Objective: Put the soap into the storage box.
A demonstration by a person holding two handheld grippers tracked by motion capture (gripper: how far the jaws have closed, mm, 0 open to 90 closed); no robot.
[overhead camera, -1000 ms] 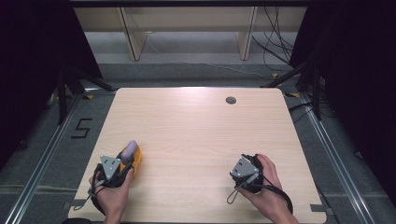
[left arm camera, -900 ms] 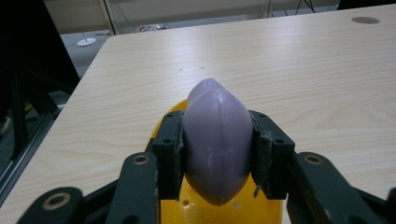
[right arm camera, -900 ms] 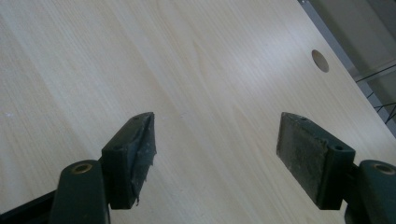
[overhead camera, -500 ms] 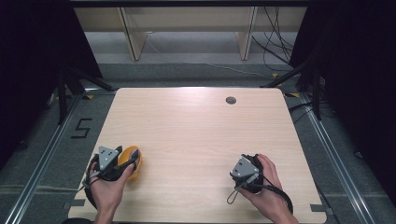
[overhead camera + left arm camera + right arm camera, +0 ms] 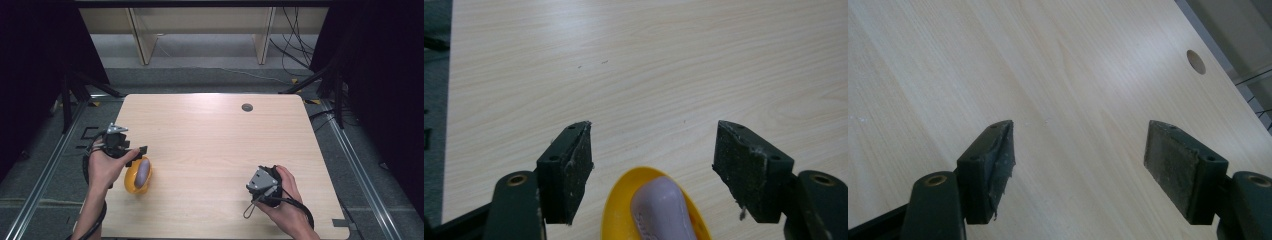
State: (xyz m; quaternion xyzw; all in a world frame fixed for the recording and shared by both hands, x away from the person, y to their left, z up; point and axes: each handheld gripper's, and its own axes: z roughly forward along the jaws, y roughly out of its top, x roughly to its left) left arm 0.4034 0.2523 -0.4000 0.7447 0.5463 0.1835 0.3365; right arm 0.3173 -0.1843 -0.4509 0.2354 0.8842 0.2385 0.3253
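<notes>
A yellow rounded object (image 5: 135,180) with a lilac piece (image 5: 142,172) on top lies on the wooden table (image 5: 210,145) near its left edge. In the left gripper view the yellow object (image 5: 621,220) and its lilac piece (image 5: 661,210) sit low between the jaws, untouched by either pad. My left gripper (image 5: 134,152) hovers just beyond and left of the object, and in its own view the left gripper (image 5: 651,150) is open. My right gripper (image 5: 261,184) rests at the front right, and the right gripper (image 5: 1078,150) is open over bare wood.
A small round cable hole (image 5: 247,107) (image 5: 1196,61) is in the table's far right part. Dark floor rails run along both sides of the table. Wooden shelving legs (image 5: 142,40) and loose cables (image 5: 295,55) stand beyond the far edge.
My left hand has moved away from me and to the left. The yellow object, earlier under the gripper's tip, now lies free on the table. The right hand has stayed put.
</notes>
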